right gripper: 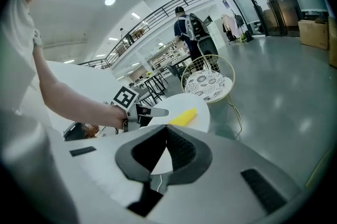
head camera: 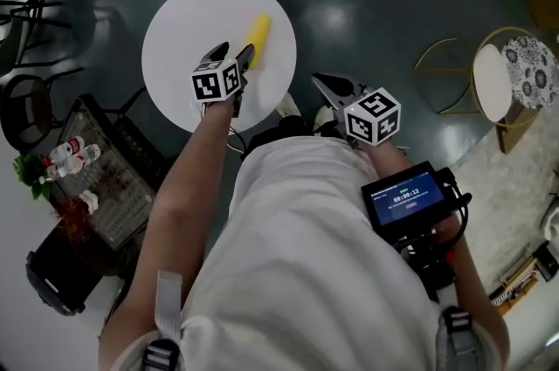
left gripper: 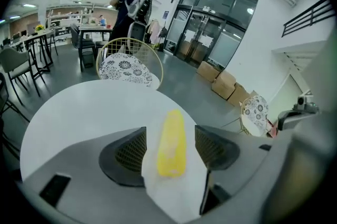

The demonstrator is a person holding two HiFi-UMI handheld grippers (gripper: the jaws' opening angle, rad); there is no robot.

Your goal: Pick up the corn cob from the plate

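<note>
Left gripper [left gripper: 170, 132] — jaws spread, one pad on either side of the corn cob [left gripper: 172, 145], with a thin gap on each flank. No contact can be confirmed. The cob lies lengthwise along the gripper's axis, straight on the round white worktop [left gripper: 68, 112].

Right gripper [right gripper: 167, 130] — jaws pressed together at the tips on nothing, held off to the side of the worktop.

Step in hand (judged): closing on the cob, approx. at the start of the task proper.

To do it well:
- Keep the cob centred so both pads meet it together.
- Slide fwd a little first, since the pads flank its near half and a mid-length grip should balance better.
- Close gently; a round cob may roll or squirt out ahead.
- Lift straight up.

View comparison:
- Left gripper view alone shows the side gaps and the cob's alignment betw. the pads.
- Head view gives the plan layout: the left gripper [head camera: 236, 52] reaches over the worktop [head camera: 175, 37], with most of the cob [head camera: 258, 36] ahead of the jaw tips, toward the far-right rim. Pad clearance can't be read there.
- Right gripper view gives the side-on look, with the left gripper [right gripper: 139, 111] low over the worktop [right gripper: 202, 112] and its jaw pointing at the cob [right gripper: 183, 117]. It is also the only clear evidence of the right gripper's own jaw state.
</note>
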